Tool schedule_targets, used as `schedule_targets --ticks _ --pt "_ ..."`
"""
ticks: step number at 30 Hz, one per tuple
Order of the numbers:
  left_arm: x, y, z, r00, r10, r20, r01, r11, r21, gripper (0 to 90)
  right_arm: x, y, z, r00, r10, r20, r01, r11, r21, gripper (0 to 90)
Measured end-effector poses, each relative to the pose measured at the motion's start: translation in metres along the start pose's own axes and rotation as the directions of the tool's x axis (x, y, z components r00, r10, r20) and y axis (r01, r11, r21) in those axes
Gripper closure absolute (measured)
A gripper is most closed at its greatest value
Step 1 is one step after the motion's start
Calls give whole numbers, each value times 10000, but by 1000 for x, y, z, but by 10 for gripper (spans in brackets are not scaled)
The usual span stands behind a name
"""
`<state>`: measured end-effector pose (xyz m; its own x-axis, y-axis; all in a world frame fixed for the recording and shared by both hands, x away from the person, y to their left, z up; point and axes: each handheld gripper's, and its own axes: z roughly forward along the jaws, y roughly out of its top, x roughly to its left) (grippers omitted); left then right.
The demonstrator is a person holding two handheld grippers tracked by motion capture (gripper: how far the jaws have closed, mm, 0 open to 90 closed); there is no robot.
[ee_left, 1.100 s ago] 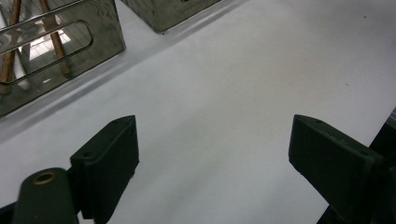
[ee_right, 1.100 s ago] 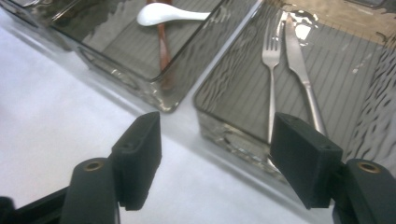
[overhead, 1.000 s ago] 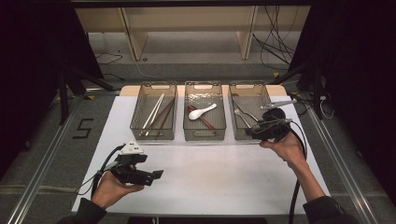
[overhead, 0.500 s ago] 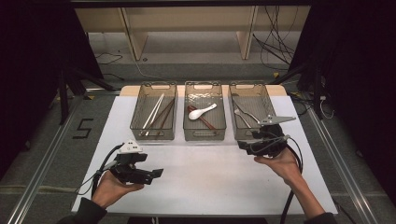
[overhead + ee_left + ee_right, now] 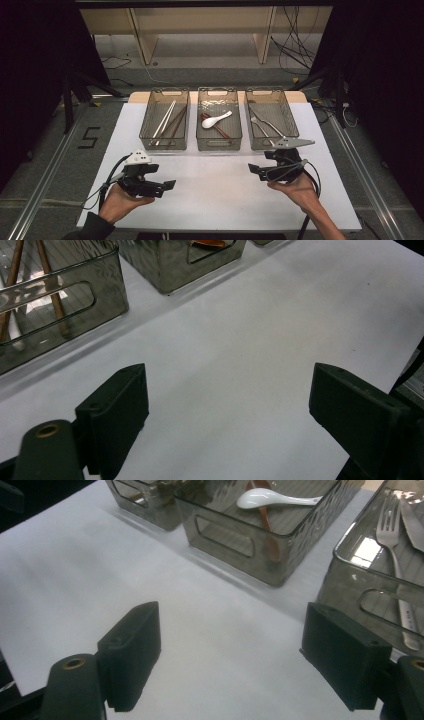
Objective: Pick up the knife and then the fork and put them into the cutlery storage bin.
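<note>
White table (image 5: 220, 200), three smoky bins along the far edge, chopsticks (image 5: 165, 122), spoons (image 5: 216, 120) and forks (image 5: 260, 127) sorted inside. Right gripper (image 5: 256, 170) just opened wide, nothing between, parked in front of the fork bin (image 5: 252, 145). Left gripper (image 5: 167, 186) wide and empty too. Could easily clip that bin's rim going back in and shove it.
</note>
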<state>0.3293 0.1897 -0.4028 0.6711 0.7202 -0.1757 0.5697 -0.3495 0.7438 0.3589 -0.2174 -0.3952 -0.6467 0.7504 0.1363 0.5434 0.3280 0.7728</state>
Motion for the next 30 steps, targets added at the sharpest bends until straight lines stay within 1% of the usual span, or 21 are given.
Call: schedule_targets --ticks 3,7,9,12,16,21,25,27,30 --pt "0 -1 0 10000 41 83 -41 10000 -42 155 3 -5 -2 9999 103 -58 -104 9999 -124 241" --pt "0 -2 -1 9999 74 101 -74 9999 -68 155 7 -11 -6 9999 113 44 -111 9993 -359 238" --pt "0 -2 -2 9998 -27 183 30 9998 -174 155 9 -14 -7 9998 171 84 -167 9990 -421 230" --pt "-1 -2 -2 9998 59 209 -55 9998 -183 155 10 -20 -8 9996 283 72 -279 9981 -556 215" --pt "-1 -2 -3 9997 25 255 -17 9995 -317 154 14 -26 -12 9997 248 86 -240 9963 -823 212" --pt "-1 -3 -3 9997 47 245 -39 9996 -294 153 18 -32 -14 9999 134 35 -131 9957 -914 198" --pt "-2 -3 -4 9995 54 299 -40 9990 -452 153 19 -35 -13 9998 169 -40 -172 9953 -953 192" --pt "-3 -3 -5 9995 94 299 -80 9989 -472 153 20 -36 -13 9997 211 -115 -221 9952 -951 187" --pt "-4 -4 -6 9995 102 290 -87 9987 -507 153 21 -38 -14 9997 206 -108 -216 9951 -968 185"
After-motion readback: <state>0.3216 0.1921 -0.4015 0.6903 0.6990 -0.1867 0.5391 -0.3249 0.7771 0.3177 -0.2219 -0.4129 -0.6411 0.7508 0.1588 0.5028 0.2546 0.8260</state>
